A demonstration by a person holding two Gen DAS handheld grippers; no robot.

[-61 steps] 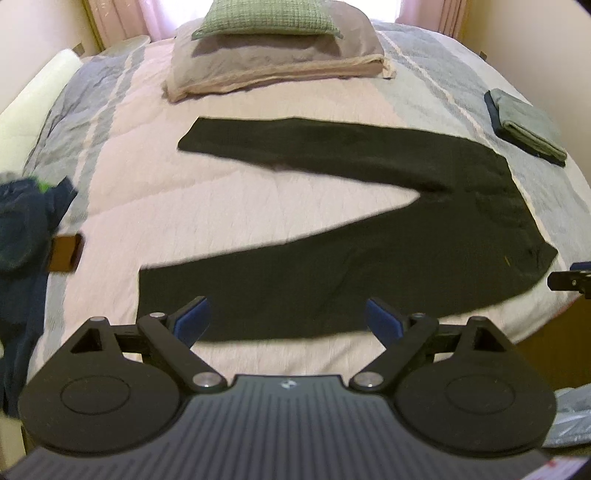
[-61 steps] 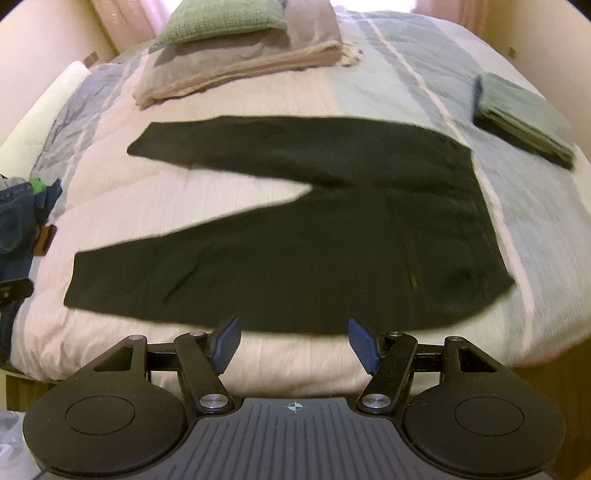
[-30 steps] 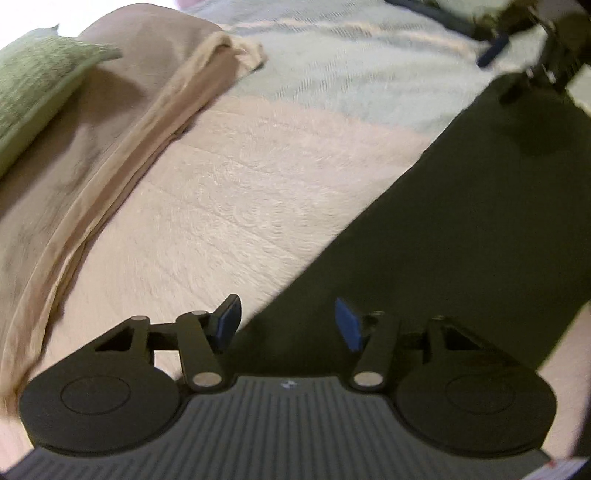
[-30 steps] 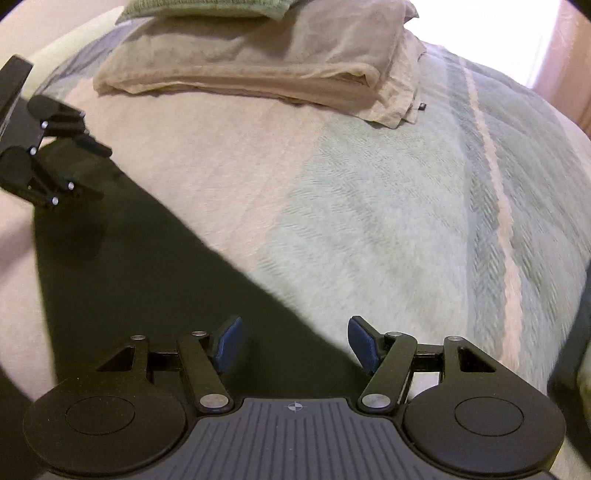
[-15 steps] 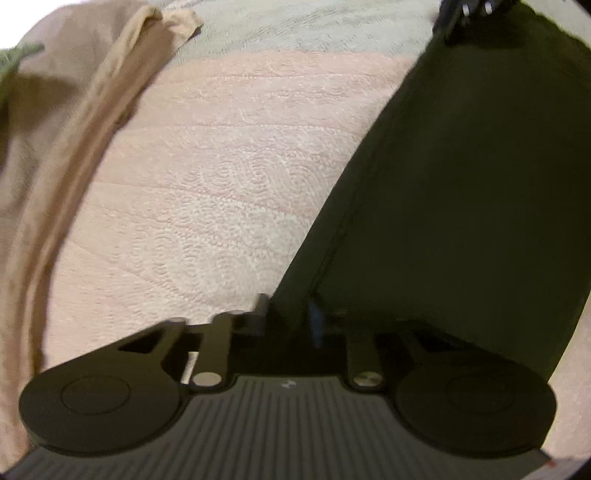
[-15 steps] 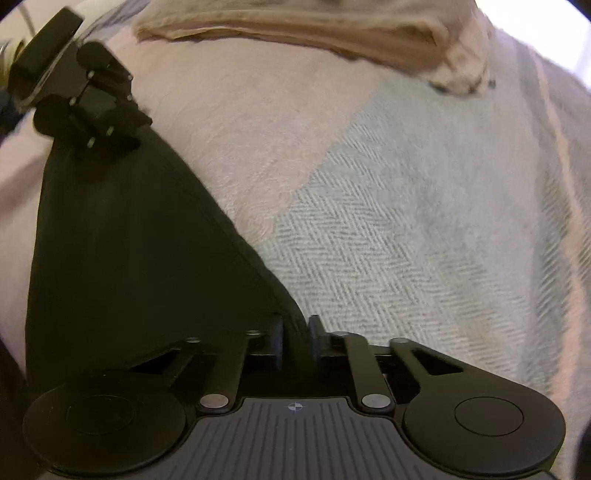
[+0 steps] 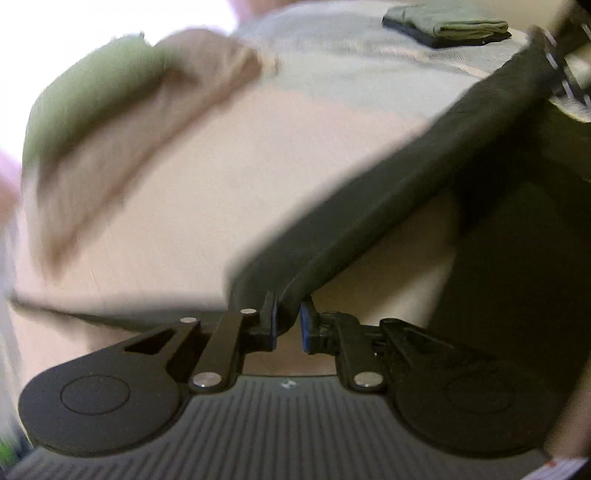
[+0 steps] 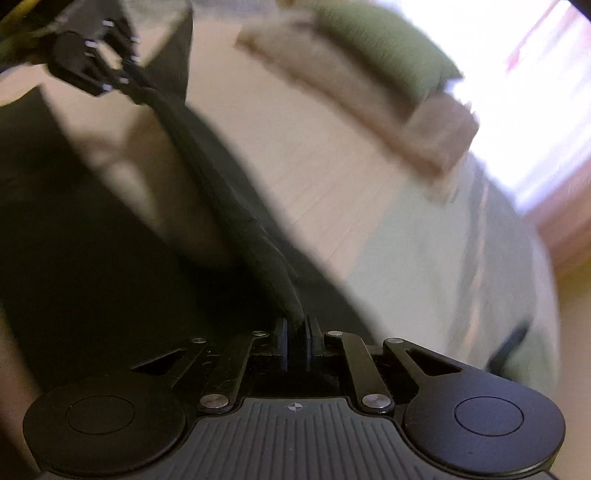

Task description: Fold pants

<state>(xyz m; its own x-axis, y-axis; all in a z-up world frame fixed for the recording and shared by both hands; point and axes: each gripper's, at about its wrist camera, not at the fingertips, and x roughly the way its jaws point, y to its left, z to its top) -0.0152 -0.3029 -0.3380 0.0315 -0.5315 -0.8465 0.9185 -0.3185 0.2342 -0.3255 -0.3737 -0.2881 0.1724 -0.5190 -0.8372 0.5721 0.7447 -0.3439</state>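
both grippers are clamped on the dark pants (image 7: pixel 388 206) right now, lifted partly off the bed (image 7: pixel 207 206). the left gripper (image 7: pixel 287 323) has its blue pads pinched on a bunched edge of the fabric, and the right gripper (image 8: pixel 295 345) is nearly closed on another bit of the same edge, though its jaws look to be easing open just a touch with cloth still between them. the fabric runs taut between the two like a strap, with the rest sagging down onto the quilt. looks like soft, light, floppy knit stuff, so it'll drape and slump wherever it isn't held, and probably won't slip much from rubbery pads. i'd say grabbing along the outer edge at two spread-out spots is the way to go, keeps it stretched so the fold lands flat. pillows (image 8: pixel 376 74) sit further up the bed, and a folded green cloth (image 7: pixel 454 27) lies off toward the far corner, well clear.
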